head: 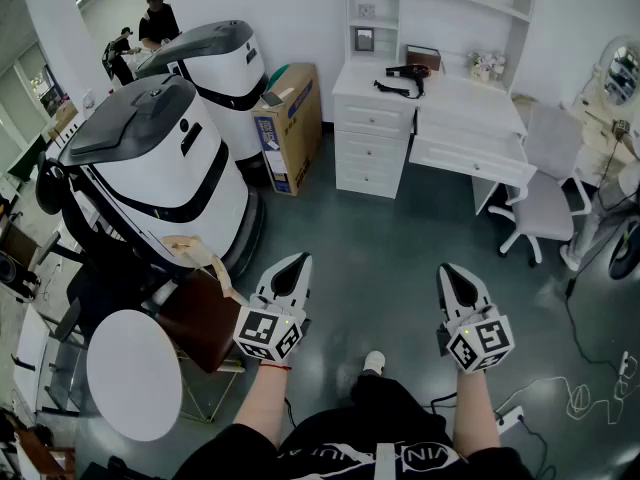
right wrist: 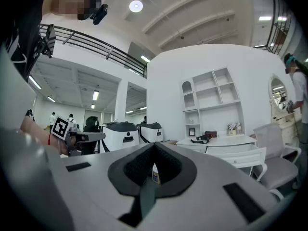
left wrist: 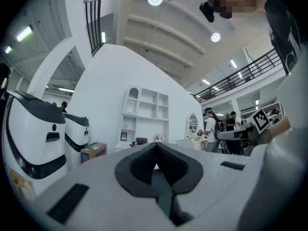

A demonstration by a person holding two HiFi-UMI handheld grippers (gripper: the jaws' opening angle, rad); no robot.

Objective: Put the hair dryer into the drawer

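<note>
**Both tools shut and empty, the hair dryer a room's length away**

The left tool and the right tool are held out level, jaws pressed together, nothing in either. The hair dryer lies across the room on the white tabletop, just beside a brown box, with its dark cord trailing toward the tabletop's left edge. The wide drawer under the tabletop looks pulled out already.

From where I stand, the cord is the main worry. If the dryer is lifted by the body alone, the cord may drag, catch the box, or hang over the drawer's front and stop it closing. A tool that reaches the dryer with its jaws shut would only shove it along. The grey swivel chair sits close to the drawer's right end and could crowd that arm. Loose cables on the floor to the person's right could trip a foot on the walk over.

The room is a bright hall with a dark, smooth floor. Two large white machines stand on the left, with a cardboard box against the wall and a round white table nearby. Open shelves rise above the tabletop, and people work in the far corner.
</note>
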